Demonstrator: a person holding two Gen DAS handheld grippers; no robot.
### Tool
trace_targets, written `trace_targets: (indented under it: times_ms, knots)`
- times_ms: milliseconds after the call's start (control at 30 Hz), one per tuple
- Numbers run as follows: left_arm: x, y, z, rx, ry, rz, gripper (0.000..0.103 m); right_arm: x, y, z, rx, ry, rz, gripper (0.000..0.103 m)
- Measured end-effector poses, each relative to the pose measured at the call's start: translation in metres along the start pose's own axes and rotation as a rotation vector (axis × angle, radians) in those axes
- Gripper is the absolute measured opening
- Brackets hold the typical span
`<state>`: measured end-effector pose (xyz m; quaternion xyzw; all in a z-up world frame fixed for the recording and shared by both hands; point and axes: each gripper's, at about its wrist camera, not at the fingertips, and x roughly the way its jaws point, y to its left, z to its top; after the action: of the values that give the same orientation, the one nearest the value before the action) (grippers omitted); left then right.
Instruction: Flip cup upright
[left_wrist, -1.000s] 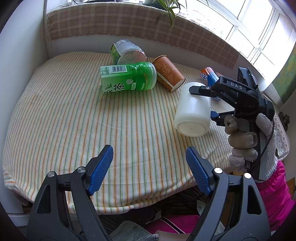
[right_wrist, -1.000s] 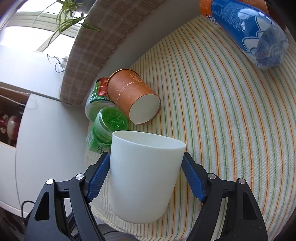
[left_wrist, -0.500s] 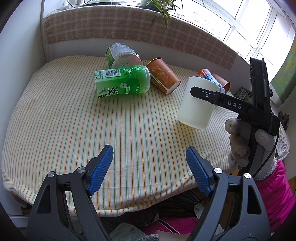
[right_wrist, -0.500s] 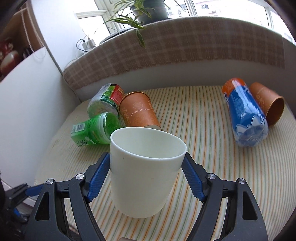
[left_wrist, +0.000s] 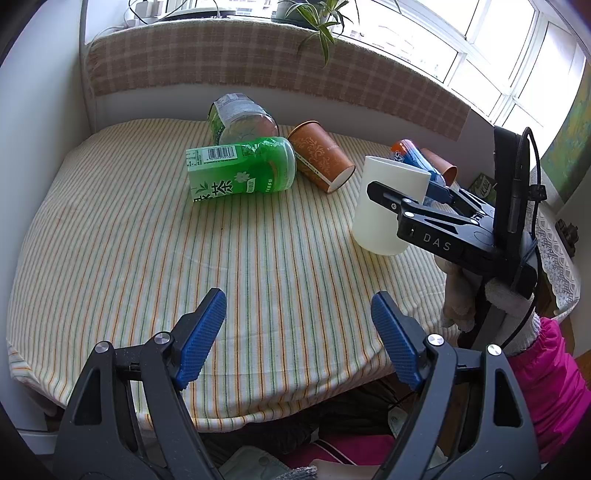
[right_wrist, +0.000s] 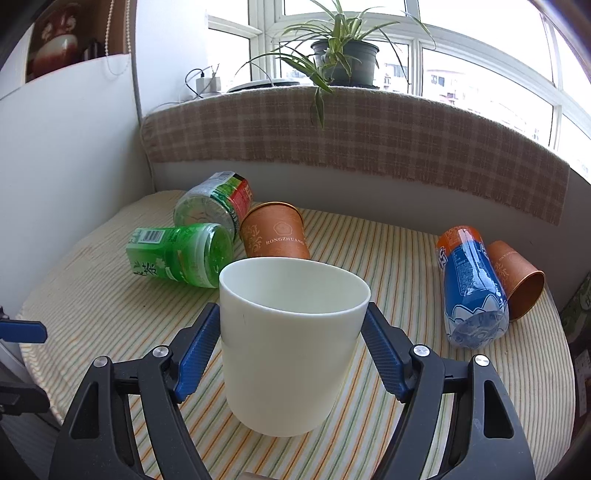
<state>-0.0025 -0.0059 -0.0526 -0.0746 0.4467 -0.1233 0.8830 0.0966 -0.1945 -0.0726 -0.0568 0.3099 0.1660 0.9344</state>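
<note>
A plain white cup (right_wrist: 288, 343) sits between the blue pads of my right gripper (right_wrist: 291, 350), which is shut on it. The cup is upright, mouth up, its base at or just above the striped tablecloth (right_wrist: 406, 258). In the left wrist view the white cup (left_wrist: 384, 210) and right gripper (left_wrist: 410, 199) are at the right side of the table. My left gripper (left_wrist: 295, 339) is open and empty over the table's front edge.
Lying on the cloth: a green tea bottle (left_wrist: 240, 170), a clear bottle (left_wrist: 240, 118), an orange paper cup (left_wrist: 317, 158), a blue bottle (right_wrist: 469, 291) and a second orange cup (right_wrist: 517, 277). A wall stands left; a plaid-covered ledge (right_wrist: 369, 129) runs behind.
My right gripper has turned the white cup from lying on its side to upright and lowered it toward the cloth. The left gripper has stayed open and still.
</note>
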Motion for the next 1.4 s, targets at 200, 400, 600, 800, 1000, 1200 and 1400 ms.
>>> trace_targets:
  times_ms: [200,400,600,800,1000,1200,1400]
  knots:
    - [0.002,0.001,0.0,-0.008,0.007,-0.003,0.083,-0.007,0.006,-0.008,-0.018,-0.003,0.034,0.076]
    - [0.001,0.0,-0.001,-0.008,0.007,-0.008,0.083,-0.011,0.011,-0.018,-0.029,0.027,0.041,0.077]
    - [-0.005,-0.005,0.006,-0.004,-0.049,-0.02,0.083,-0.028,0.002,-0.03,0.068,0.038,0.062,0.078]
    - [-0.023,-0.019,0.018,0.034,-0.208,0.026,0.083,-0.076,-0.007,-0.037,0.175,-0.041,0.004,0.078]
    - [-0.041,-0.032,0.026,0.055,-0.387,0.097,0.09,-0.111,-0.016,-0.037,0.25,-0.106,-0.1,0.081]
    - [-0.057,-0.041,0.027,0.067,-0.507,0.156,0.102,-0.122,-0.021,-0.038,0.276,-0.143,-0.189,0.082]
    - [-0.055,-0.048,0.026,0.104,-0.515,0.202,0.102,-0.127,-0.017,-0.036,0.263,-0.171,-0.222,0.092]
